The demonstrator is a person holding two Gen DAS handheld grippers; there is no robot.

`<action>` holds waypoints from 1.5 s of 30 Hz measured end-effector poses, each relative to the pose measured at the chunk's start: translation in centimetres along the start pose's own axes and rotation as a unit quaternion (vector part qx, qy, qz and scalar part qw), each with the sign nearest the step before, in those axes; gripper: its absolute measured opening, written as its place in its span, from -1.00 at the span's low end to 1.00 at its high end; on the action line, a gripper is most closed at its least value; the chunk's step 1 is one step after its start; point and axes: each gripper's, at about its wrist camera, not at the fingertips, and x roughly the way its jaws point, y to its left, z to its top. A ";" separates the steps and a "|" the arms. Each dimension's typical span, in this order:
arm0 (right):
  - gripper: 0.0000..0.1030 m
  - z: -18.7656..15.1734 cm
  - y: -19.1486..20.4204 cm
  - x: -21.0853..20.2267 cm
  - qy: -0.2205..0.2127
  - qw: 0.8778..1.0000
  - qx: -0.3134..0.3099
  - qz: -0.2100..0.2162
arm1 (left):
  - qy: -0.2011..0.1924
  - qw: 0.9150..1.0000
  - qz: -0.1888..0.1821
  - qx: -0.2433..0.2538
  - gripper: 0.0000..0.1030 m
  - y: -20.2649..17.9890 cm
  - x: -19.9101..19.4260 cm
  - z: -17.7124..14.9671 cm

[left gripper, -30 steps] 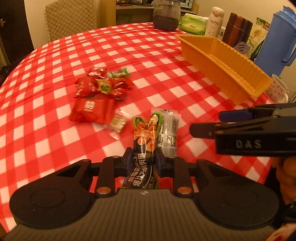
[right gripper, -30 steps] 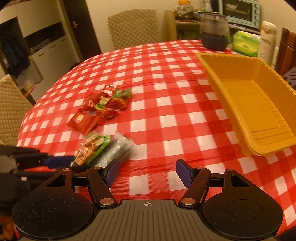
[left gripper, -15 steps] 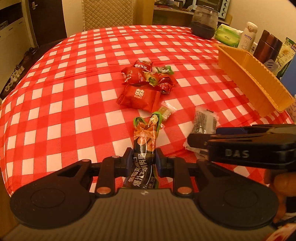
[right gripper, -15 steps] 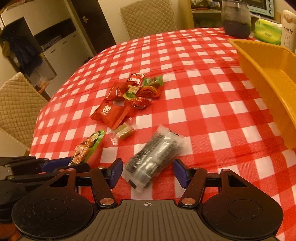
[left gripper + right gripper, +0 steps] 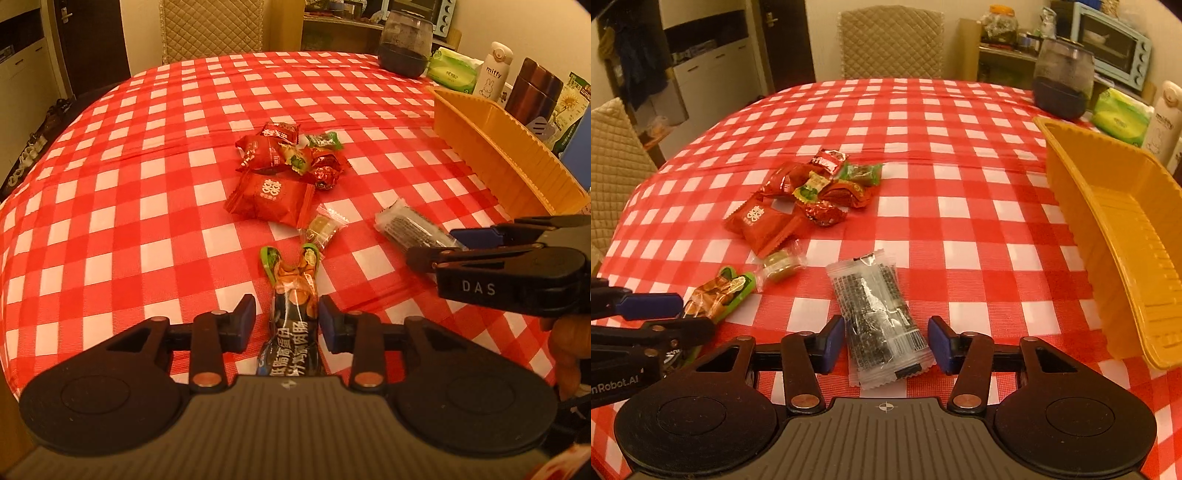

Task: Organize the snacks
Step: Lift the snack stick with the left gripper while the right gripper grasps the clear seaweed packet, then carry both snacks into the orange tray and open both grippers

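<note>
Left claw (image 5: 286, 317) is opening around the orange snack stick (image 5: 293, 295). Right claw (image 5: 886, 341) is closing around the clear dark snack pack (image 5: 877, 314), not squeezing yet, near the yellow tray (image 5: 1126, 236) on the bench (image 5: 960, 184).

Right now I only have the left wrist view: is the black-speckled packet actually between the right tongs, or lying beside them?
Observer: Between them. The clear black-speckled packet lies lengthwise inside the right tongs, whose jaws are closing. A gap shows at each pad, so there is no grip yet.
Operator: Is anything in the orange tray? I see only its outer wall.
Observer: The orange tray shows a bare ribbed floor, with no snack in the part in view.
Operator: Anything off to my far left?
Observer: A second quilted chair sits at the far left of the right wrist view.
</note>
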 end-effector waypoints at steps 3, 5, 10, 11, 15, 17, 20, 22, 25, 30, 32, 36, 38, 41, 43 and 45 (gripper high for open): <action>-0.01 0.1 0.3 0.2 -0.006 1.000 -0.020 0.004 | 0.004 1.000 0.001 0.007 -0.35 -0.2 0.3 0.0; -0.01 0.2 0.5 0.5 -0.009 0.999 -0.039 0.004 | 0.008 1.000 0.002 0.008 -0.35 -0.3 0.5 -0.1; -0.14 0.2 0.7 1.0 -0.004 0.998 -0.062 0.011 | 0.017 1.000 0.008 0.018 -0.48 -0.8 1.0 -0.4; -0.21 0.2 0.6 0.9 -0.003 0.998 -0.063 0.015 | 0.017 1.000 0.010 0.019 -0.48 -0.9 1.0 -0.5; -0.25 -0.3 0.6 0.4 -0.003 0.998 -0.057 0.013 | 0.016 1.000 0.013 0.012 -0.49 -1.0 0.5 -0.6; -0.26 -0.7 0.4 -0.2 -0.007 0.999 -0.052 0.008 | 0.014 1.000 0.016 0.010 -0.49 -1.2 0.1 -0.7; -0.26 -1.1 0.1 -1.2 -0.013 0.999 -0.044 0.005 | 0.010 1.000 0.014 0.007 -0.49 -1.5 -0.6 -0.7; -0.26 -1.4 -0.2 -1.9 -0.015 0.999 -0.039 0.004 | 0.006 1.000 0.013 0.007 -0.49 -1.9 -1.2 -0.7; -0.26 -1.5 -0.9 -3.3 -0.024 0.999 -0.029 0.000 | -0.003 1.000 0.005 0.005 -0.49 -2.8 -2.2 -0.2; -0.26 -0.5 -3.1 -6.5 -0.055 0.998 0.001 -0.015 | -0.026 0.999 -0.014 0.013 -0.49 -5.4 -3.5 1.8; -0.26 0.2 -4.5 -7.9 -0.065 0.997 0.018 -0.022 | -0.037 0.999 -0.026 0.020 -0.49 -6.9 -3.7 2.9; -0.26 1.4 -8.1 -10.4 -0.085 0.994 0.050 -0.044 | -0.053 0.997 -0.053 0.032 -0.49 -10.5 -3.8 5.2; -0.26 2.0 -10.0 -11.6 -0.093 0.992 0.063 -0.058 | -0.061 0.995 -0.067 0.039 -0.49 -12.6 -3.7 6.5; -0.26 2.6 -13.1 -12.8 -0.098 0.989 0.081 -0.074 | -0.069 0.993 -0.088 0.046 -0.49 -15.4 -3.4 8.2; -0.26 2.7 -15.1 -13.5 -0.100 0.987 0.090 -0.083 | -0.072 0.991 -0.101 0.050 -0.49 -17.4 -2.9 9.3; -0.26 2.8 -17.0 -13.7 -0.101 0.986 0.098 -0.090 | -0.073 0.989 -0.111 0.057 -0.49 -19.2 -2.2 10.2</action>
